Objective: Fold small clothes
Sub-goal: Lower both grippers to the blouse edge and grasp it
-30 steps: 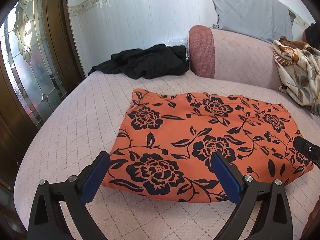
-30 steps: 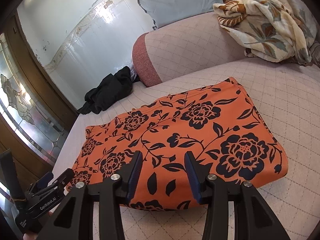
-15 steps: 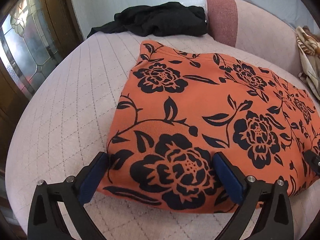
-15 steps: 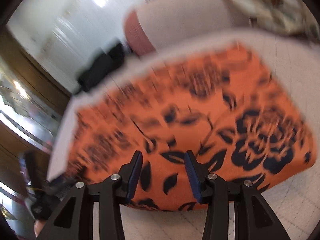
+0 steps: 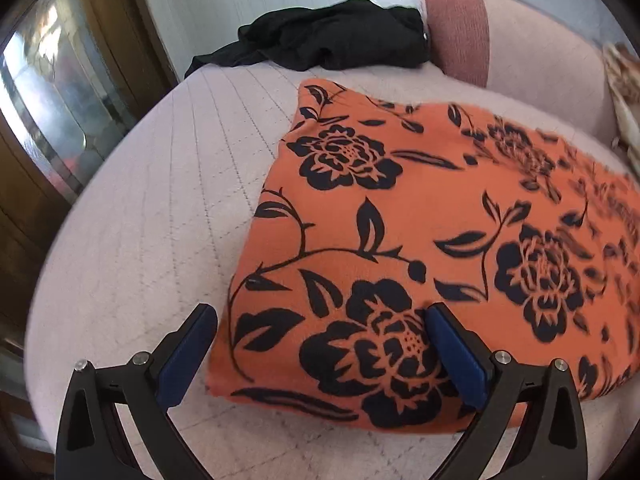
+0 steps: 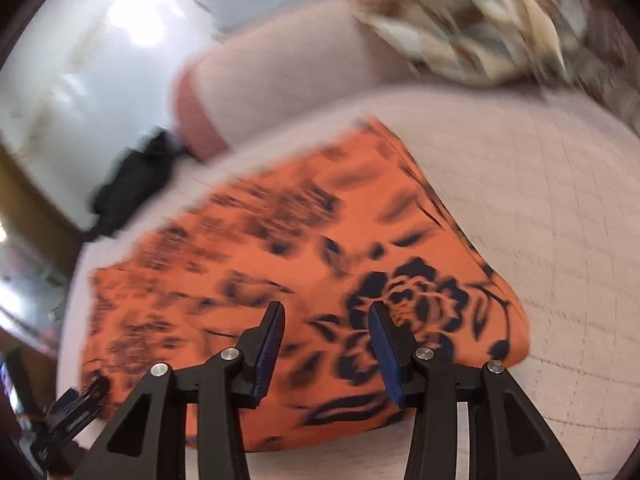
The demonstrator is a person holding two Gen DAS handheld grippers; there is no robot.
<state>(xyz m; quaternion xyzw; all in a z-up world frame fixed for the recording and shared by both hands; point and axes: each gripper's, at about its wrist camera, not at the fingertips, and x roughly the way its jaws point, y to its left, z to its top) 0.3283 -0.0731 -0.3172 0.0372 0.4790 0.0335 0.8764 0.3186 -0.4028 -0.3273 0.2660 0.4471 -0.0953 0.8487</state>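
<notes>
An orange garment with a black flower print [image 5: 420, 240] lies folded flat on the quilted pink bed [image 5: 160, 220]. My left gripper [image 5: 320, 344] is open wide, low over the garment's near left corner; one finger is left of the edge, the other over the cloth. The garment also shows, blurred, in the right wrist view [image 6: 280, 280]. My right gripper [image 6: 326, 340] is open and hovers over the garment's near edge, left of its right corner. The left gripper shows at the lower left of the right wrist view [image 6: 68, 412].
A black garment [image 5: 332, 40] lies bunched at the far side of the bed by the wall. A pink padded headboard [image 5: 500, 44] stands behind. A cream floral cloth [image 6: 460, 12] is heaped at the far right. A wooden glazed door [image 5: 52, 100] is at left.
Both grippers have moved forward and down toward the garment's near edge. The left one has shifted toward the left corner, the right one toward the right corner. Both stay open.
</notes>
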